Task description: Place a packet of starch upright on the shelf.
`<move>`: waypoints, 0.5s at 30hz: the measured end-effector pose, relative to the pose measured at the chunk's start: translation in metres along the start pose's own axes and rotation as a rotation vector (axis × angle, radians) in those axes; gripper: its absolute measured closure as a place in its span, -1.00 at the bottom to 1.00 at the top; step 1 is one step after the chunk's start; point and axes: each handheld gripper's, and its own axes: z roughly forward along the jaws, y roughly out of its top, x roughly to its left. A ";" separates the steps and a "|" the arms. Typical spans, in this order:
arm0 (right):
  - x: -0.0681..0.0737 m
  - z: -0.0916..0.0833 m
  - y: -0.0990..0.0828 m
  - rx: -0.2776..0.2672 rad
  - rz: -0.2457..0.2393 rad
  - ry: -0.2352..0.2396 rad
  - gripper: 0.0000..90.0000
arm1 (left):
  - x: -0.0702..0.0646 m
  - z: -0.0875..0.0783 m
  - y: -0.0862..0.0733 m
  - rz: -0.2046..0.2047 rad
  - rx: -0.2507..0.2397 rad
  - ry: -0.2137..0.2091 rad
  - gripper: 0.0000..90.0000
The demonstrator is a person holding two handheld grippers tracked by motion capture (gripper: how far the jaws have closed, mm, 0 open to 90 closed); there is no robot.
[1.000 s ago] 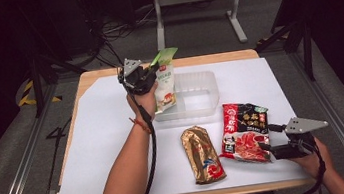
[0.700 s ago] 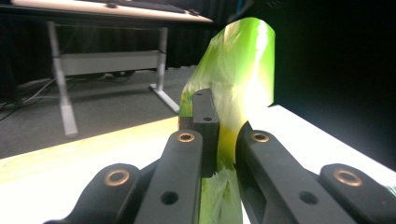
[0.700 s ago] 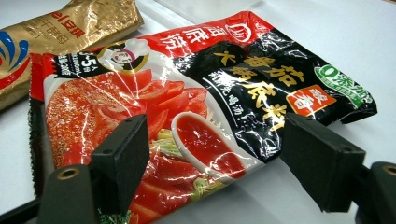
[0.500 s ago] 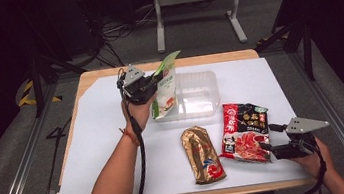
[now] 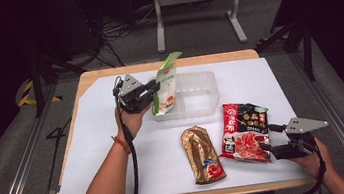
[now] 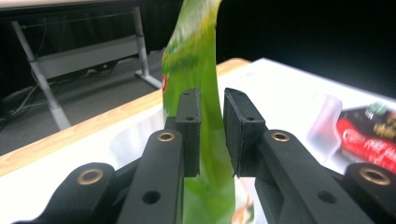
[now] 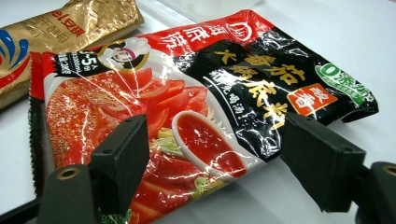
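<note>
Left tool [image 5: 153, 90] grips pouch [image 5: 165, 85] — over tray [image 5: 199, 96] edge.

A gold packet [image 5: 202, 154] lies flat on the table [image 5: 100, 141], to the left of the right hand-held gripper [image 5: 270, 148]. A grey metal stand [image 5: 196, 3] and dark cables [image 5: 115, 28] sit on the floor, far past the left hand-held gripper [image 5: 151, 90].
</note>
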 end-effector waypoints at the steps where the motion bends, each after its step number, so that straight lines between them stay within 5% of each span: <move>1: 0.000 0.000 0.000 0.001 -0.001 -0.001 -0.46 | 0.000 -0.001 -0.001 0.005 0.007 -0.001 0.70; 8: 0.001 0.001 0.000 0.001 0.001 0.001 -0.46 | -0.012 -0.009 -0.013 0.119 0.124 0.017 0.74; 15: 0.001 0.001 0.001 0.004 0.001 0.006 -0.46 | -0.012 -0.006 -0.026 0.164 0.255 0.016 0.95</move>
